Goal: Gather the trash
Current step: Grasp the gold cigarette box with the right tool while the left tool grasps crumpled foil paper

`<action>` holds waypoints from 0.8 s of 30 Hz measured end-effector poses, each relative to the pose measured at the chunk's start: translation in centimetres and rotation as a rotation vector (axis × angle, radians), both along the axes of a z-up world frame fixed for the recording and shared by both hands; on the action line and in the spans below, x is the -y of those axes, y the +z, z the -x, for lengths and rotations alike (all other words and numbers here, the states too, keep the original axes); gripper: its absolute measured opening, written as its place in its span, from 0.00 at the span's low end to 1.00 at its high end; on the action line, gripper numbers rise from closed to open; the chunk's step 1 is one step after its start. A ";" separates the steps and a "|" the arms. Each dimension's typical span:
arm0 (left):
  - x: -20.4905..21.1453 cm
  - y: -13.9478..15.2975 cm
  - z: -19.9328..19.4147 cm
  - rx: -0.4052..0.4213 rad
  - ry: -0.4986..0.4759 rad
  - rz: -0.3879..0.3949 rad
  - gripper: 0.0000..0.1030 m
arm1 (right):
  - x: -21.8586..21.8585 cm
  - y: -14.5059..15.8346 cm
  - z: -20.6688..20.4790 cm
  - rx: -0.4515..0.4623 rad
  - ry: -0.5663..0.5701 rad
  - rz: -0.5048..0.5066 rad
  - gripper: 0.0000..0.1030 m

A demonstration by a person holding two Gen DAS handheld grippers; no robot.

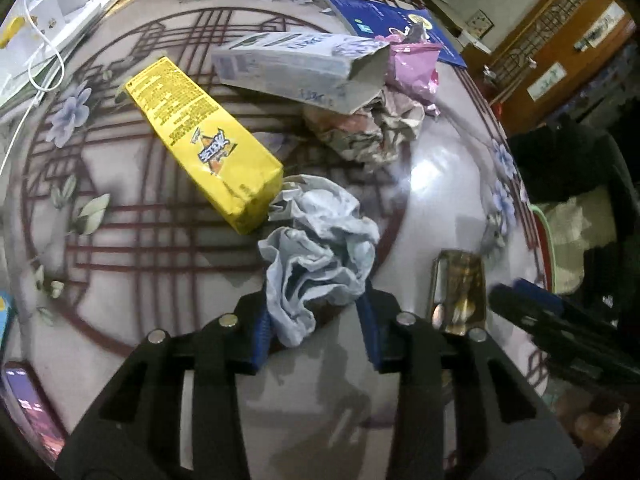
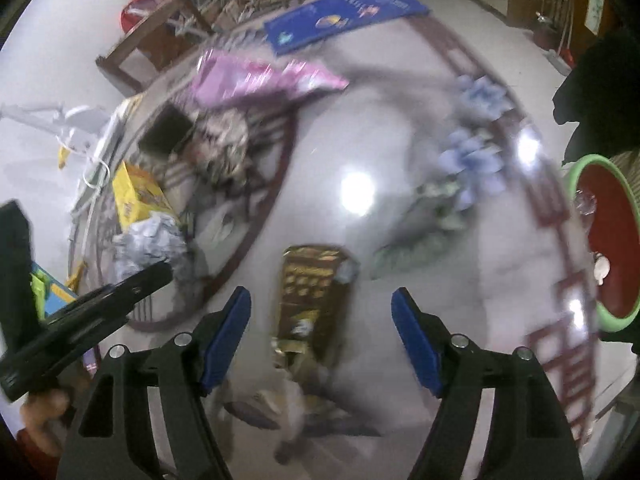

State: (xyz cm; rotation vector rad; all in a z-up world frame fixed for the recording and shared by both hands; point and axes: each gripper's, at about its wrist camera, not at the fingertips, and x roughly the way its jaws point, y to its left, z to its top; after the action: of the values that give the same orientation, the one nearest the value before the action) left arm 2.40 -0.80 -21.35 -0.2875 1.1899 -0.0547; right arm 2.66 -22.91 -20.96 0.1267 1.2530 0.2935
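Note:
My left gripper (image 1: 316,320) is closed around the near end of a crumpled pale-blue paper (image 1: 320,252) on the table. Beyond it lie a yellow carton (image 1: 204,136), a grey-white box (image 1: 288,64), a crumpled patterned paper (image 1: 372,128) and a pink wrapper (image 1: 412,68). A brown snack wrapper (image 1: 458,292) lies to the right. My right gripper (image 2: 320,320) is open, its fingers on either side of the brown wrapper (image 2: 312,292) and above it. The right gripper shows at the right of the left wrist view (image 1: 560,332). The left gripper shows at the left of the right wrist view (image 2: 92,312).
A red bin with a green rim (image 2: 612,240) stands beyond the table's right edge. A blue book (image 1: 392,20) lies at the far side. A white cable (image 1: 44,60) and white items lie far left. A phone (image 1: 32,412) lies near left.

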 end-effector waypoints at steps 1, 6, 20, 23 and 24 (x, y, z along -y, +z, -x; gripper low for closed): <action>-0.2 0.1 0.3 0.001 -0.013 0.006 0.35 | -0.9 -0.6 0.1 -0.004 -0.002 0.010 0.69; -0.9 0.5 0.9 0.025 -0.068 0.017 0.35 | -3.0 -2.1 0.5 -0.013 -0.013 0.055 0.69; -1.5 0.6 1.8 0.035 -0.092 0.069 0.36 | -4.7 -1.7 1.1 0.021 0.000 0.126 0.39; -1.4 0.9 1.9 0.047 -0.093 0.079 0.36 | -4.6 -0.3 1.4 0.059 0.001 0.123 0.39; -1.3 1.0 1.9 0.050 -0.093 0.083 0.36 | -4.5 0.2 1.6 0.070 0.000 0.121 0.39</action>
State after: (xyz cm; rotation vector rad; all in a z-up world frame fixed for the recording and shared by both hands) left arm 0.45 0.49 -20.31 -0.3020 1.1530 -0.1922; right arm 1.09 -18.40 -20.78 0.0126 1.1979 0.2194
